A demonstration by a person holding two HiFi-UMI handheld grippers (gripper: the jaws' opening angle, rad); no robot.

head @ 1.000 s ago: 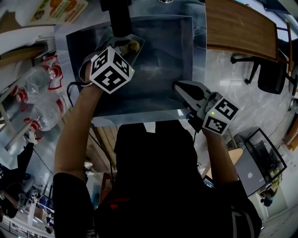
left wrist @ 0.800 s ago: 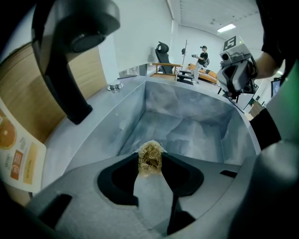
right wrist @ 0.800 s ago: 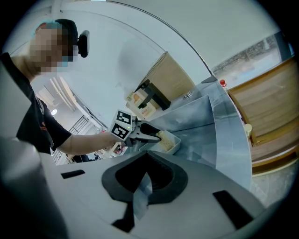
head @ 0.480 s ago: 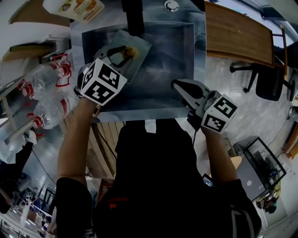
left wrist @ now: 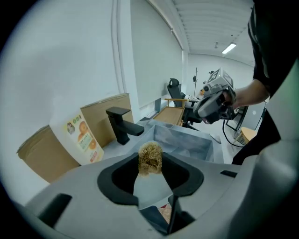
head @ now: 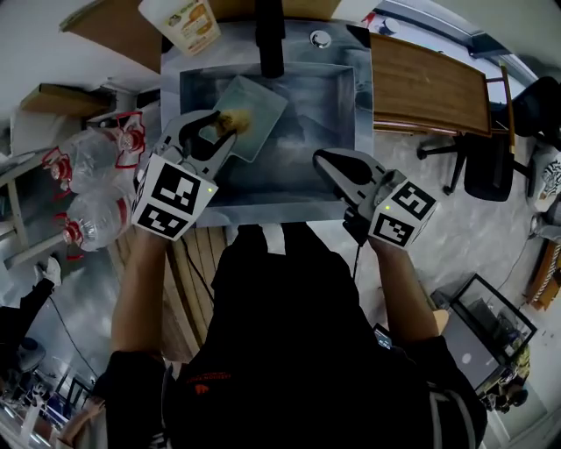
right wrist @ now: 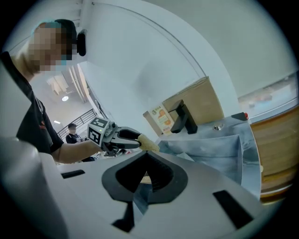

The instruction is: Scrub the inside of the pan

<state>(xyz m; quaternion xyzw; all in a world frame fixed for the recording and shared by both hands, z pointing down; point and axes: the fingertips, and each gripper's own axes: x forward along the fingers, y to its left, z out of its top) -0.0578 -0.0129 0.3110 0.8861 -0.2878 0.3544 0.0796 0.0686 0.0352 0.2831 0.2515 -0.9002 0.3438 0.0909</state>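
The steel sink (head: 363,103) sits higher and looks smaller in the head view than a second ago, and more of the counter round it shows. The black tap (head: 270,35) stands at its far rim. A carton printed with oranges (head: 186,21) is beside the tap on the left. The wooden table (head: 429,88) lies to the right. Clear plastic bottles (head: 95,151) lie to the left of the sink.

The pan (head: 265,103), a flat squarish grey tray, leans tilted in the far left part of the sink. More of its inside is uncovered than before.

The left gripper (left wrist: 150,165) has drawn back toward the person. A second ago its marker cube hung over the basin; now the cube is over the near left rim and only the jaws reach in. Those jaws are clamped on the scrubber (head: 230,117), a small tuft of yellowish fibre. It is held over the pan's near left part. Whether the tuft touches the pan's surface cannot be told.

The right gripper (head: 323,160) has hardly moved relative to the sink. It hovers at the near right rim, well apart from the pan. Its jaws are closed together to a point, with nothing held between them.
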